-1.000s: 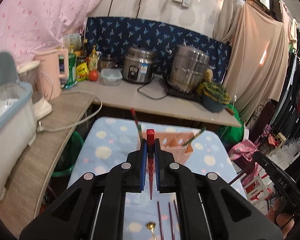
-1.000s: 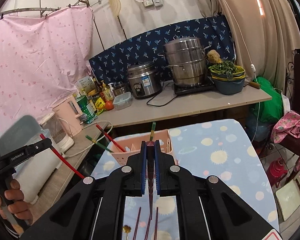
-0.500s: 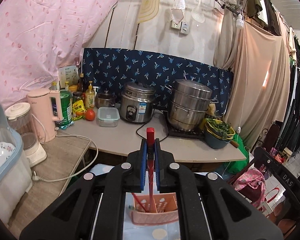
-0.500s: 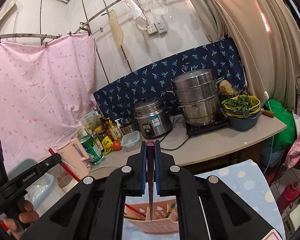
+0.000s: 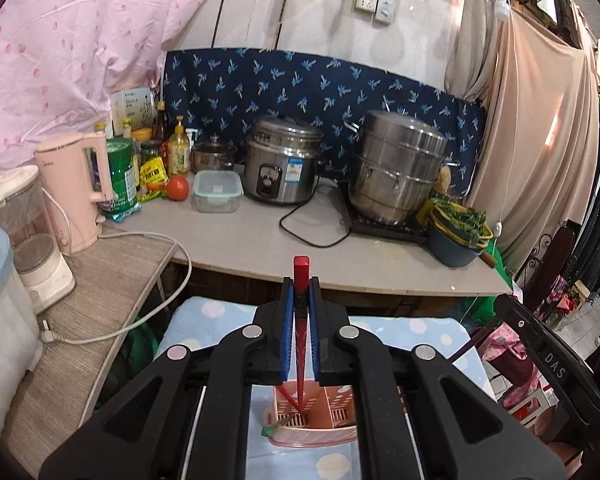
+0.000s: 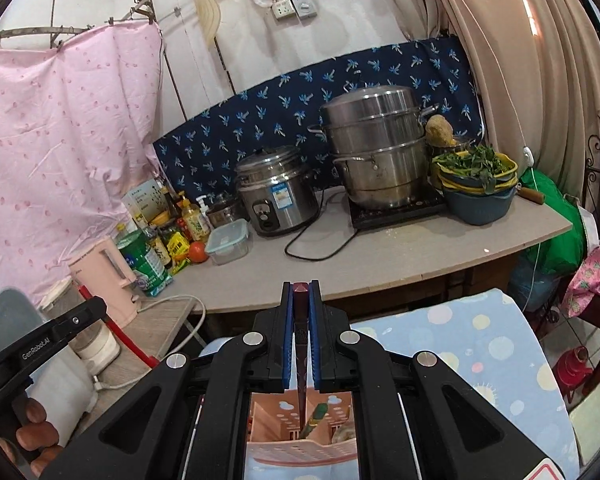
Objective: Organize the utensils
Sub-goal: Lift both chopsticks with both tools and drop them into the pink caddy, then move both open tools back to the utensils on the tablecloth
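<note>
My left gripper (image 5: 301, 294) is shut on a red chopstick (image 5: 301, 272) that stands upright between the blue pads. Its thin end points down into a pink slotted basket (image 5: 300, 438). Another red chopstick (image 5: 286, 398) and a green one (image 5: 274, 428) lean inside that basket. My right gripper (image 6: 301, 300) is shut on a dark maroon chopstick (image 6: 301, 294) whose tip hangs over the basket (image 6: 300, 450), beside a green chopstick (image 6: 316, 416). In the right wrist view the left gripper (image 6: 60, 332) shows at the lower left, held by a hand (image 6: 32, 428).
The basket stands on a table with a blue dotted cloth (image 6: 480, 340). Behind it runs a grey counter (image 5: 260, 240) with a rice cooker (image 5: 280, 172), a steel steamer pot (image 5: 396, 168), a pink kettle (image 5: 76, 188), a bowl of greens (image 5: 456, 236) and bottles. A wooden side shelf (image 5: 100, 280) lies left.
Both grippers moved forward along the table with their chopsticks. The basket slid from ahead of the fingers to beneath them, and the loose chopsticks and spoon on the cloth dropped out of view.
</note>
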A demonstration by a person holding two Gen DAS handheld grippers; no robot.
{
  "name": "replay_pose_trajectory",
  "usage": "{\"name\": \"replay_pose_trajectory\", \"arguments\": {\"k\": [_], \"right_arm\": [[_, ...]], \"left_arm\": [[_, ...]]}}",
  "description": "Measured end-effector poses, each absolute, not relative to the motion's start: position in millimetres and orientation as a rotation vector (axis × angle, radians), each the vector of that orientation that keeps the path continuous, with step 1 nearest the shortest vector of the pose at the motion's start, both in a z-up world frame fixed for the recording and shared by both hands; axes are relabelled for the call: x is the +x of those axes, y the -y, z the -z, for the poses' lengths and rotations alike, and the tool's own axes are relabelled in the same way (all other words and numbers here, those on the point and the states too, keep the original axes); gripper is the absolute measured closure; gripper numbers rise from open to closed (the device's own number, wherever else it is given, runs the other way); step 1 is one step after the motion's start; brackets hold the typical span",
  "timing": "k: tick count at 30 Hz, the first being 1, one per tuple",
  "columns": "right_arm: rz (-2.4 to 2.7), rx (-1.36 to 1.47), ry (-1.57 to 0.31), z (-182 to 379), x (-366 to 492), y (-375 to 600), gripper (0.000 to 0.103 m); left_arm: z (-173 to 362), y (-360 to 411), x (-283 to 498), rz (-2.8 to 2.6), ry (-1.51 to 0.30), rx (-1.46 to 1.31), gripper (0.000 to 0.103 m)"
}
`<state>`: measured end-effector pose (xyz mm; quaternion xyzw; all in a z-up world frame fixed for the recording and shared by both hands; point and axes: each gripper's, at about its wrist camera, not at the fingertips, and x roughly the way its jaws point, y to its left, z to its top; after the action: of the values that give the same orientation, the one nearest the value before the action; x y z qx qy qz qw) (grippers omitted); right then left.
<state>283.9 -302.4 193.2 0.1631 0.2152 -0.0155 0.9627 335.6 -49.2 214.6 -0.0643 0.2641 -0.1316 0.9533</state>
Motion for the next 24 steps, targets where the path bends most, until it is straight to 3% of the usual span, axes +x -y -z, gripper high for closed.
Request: {"name": "replay_pose_trajectory", "arguments": {"k": [7,10,12,15,20,24], "right_arm": [[0.045,0.299,-0.464,-181,287,299,0.094],[0.045,0.293,-0.458,-182,281,298,0.092],[0.04,0.292,-0.454,-184,277,297,0.091],[0.038,0.283,-0.443,-189,267,295,0.084],[0.022,0.269,-0.438,-194,237,291,0.08],[0.001,0.269,-0.465,-187,200,288,0.075]], "left_arm": [[-199,48,339,0.268,-0.566,-0.135,0.095],[-198,48,338,0.261,-0.564,-0.123,0.083],[-199,47,334,0.251,-0.551,-0.118,0.069],[-203,44,325,0.242,-0.536,-0.113,0.063],[-207,37,302,0.225,-0.53,-0.104,0.062],[-200,27,271,0.214,-0.542,-0.107,0.05]]}}
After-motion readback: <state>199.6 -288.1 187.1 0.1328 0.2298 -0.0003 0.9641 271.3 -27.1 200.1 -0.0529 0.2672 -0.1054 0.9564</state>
